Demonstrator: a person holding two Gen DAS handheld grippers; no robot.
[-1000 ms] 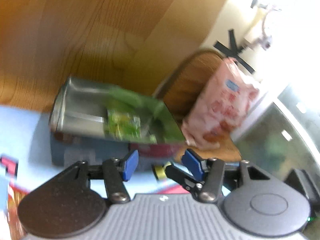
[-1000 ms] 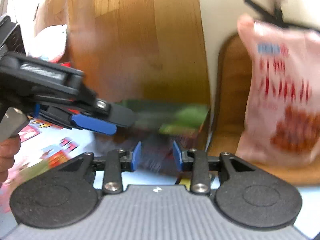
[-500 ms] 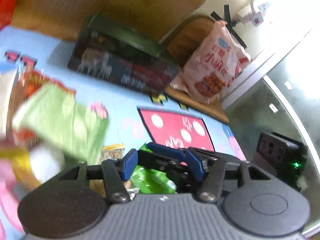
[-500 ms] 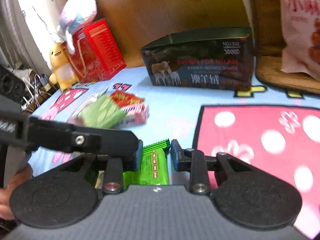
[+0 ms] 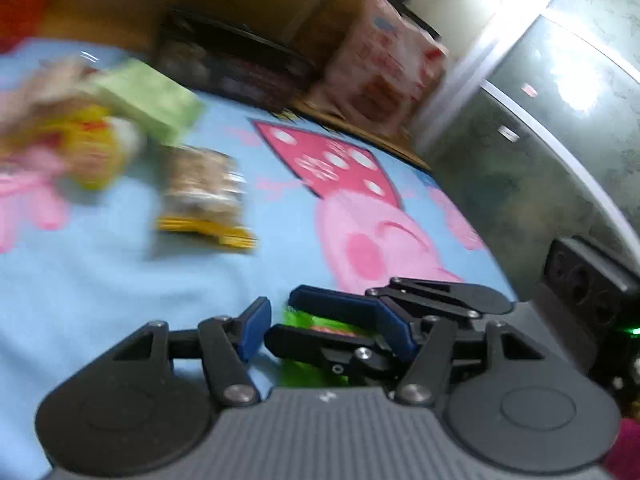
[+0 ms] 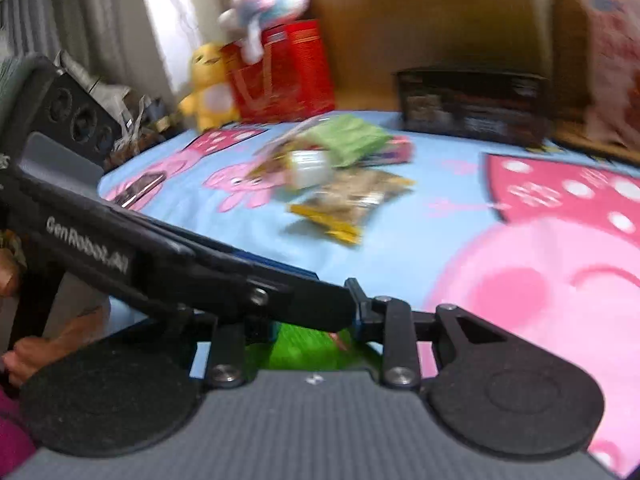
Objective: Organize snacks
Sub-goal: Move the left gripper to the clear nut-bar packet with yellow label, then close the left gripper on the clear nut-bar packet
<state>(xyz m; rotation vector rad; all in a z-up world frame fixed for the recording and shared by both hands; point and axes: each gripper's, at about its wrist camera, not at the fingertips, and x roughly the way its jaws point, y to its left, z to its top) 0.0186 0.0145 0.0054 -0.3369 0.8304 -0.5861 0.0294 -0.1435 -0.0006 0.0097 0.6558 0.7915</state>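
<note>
The blue cartoon mat (image 6: 392, 240) carries a far dark box (image 6: 472, 104) and a snack pile (image 6: 332, 160) at centre. Nearest, a green packet (image 6: 304, 346) lies under both grippers, the right gripper (image 6: 312, 320) and the left gripper (image 5: 328, 320); probably light, crinkly, slippery, best pinched at an edge. Blur hides whether either pair of jaws grips it; the crossed grippers crowd each other.

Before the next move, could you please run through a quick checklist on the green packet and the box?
1. Green packet is within reach, lying on the blue mat under both tools: ok.
2. Right tool is closed on the packet: cannot tell, the left tool's fingers cover it.
3. Left tool has room to close: not ok, the right tool's fingers cross between its pads.
4. Dark box stands at the far edge of the mat: ok.
5. Box top is open: cannot tell, blurred.
6. Other snacks lie apart from the packet: ok.
</note>
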